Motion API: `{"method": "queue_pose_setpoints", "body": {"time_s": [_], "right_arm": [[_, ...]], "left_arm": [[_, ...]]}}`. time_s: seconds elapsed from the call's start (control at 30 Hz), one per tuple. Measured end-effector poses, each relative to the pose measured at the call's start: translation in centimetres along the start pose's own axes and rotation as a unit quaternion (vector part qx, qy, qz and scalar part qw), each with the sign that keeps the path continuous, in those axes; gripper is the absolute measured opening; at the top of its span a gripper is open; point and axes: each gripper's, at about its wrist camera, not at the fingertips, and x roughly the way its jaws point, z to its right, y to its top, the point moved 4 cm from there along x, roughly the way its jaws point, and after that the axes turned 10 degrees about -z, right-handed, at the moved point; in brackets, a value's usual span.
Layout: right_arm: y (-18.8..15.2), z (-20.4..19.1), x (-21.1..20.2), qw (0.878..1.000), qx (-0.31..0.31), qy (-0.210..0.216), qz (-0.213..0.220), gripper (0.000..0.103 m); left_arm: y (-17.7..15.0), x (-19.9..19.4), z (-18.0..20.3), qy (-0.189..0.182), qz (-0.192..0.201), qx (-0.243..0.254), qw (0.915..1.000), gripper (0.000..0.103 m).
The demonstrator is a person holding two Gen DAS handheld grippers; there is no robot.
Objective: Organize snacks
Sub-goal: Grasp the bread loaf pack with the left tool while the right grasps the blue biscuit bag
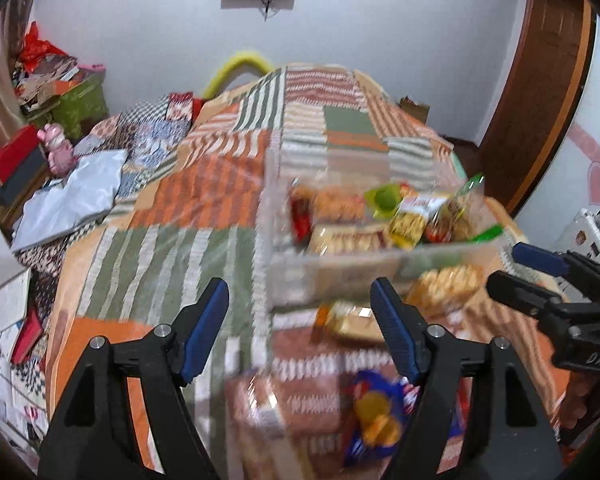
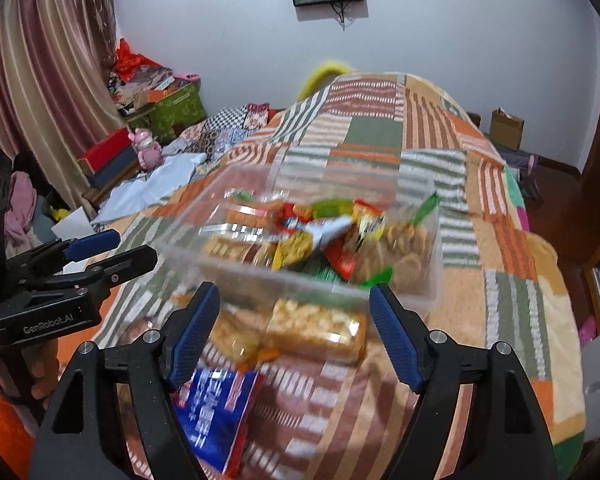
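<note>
1. Both views are motion-blurred, so I can't read the labels.
2. Left gripper (image 1: 300, 332): jaws spread wide, nothing between them. It hovers over the bedspread (image 1: 172, 248), pointed at the near left corner of the clear plastic bin (image 1: 284, 280).
3. Right gripper (image 2: 294, 330): jaws also spread, empty. It sits just short of the bin's front wall, with the loose packs under and between its fingers.
4. Where the snacks are: most are already inside the bin, a mixed heap of crinkly wrappers in red, yellow and green plus a clear bag of round biscuits (image 2: 400, 248) at the right end.
5. Still loose on the bed, in front of the bin: two clear-film packs of golden crackers (image 2: 316, 330) lying side by side just below the front wall, and a flat blue foil bag (image 2: 216, 412) nearer me.
6. My read: the step in hand is picking the next loose pack. The cracker pack nearest the right gripper looks like the obvious target.
7. How I'd do it: come down with the jaws across the pack's short width, grab the film edge or seam rather than squash the middle, since the crackers will likely crumble.
8. Slick film on soft, nubby fabric: I expect the pack to slide or sink, so close slowly.
9. The bin wall is thin, rigid and transparent, so its rim is easy to misjudge. Lift well above it before dropping.
10. Keep the left gripper clear or use it to steady the bin.
</note>
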Motion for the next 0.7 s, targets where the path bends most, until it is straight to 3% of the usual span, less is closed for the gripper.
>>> {"method": "queue_pose_setpoints", "body": {"time_s": [0.6, 0.7], "right_arm": [[-5.0, -4.7, 3.8, 0.995, -0.02, 0.047, -0.082, 0.075], [-5.2, -5.4, 4.5, 0.995, -0.027, 0.038, -0.087, 0.084]], "left_arm": [[-9.2, 2.7, -2.5, 0.013, -0.076, -0.009, 0.997, 0.073], [-10.0, 3.2, -3.0, 0.008, -0.085, -0.015, 0.9963, 0.073]]}}
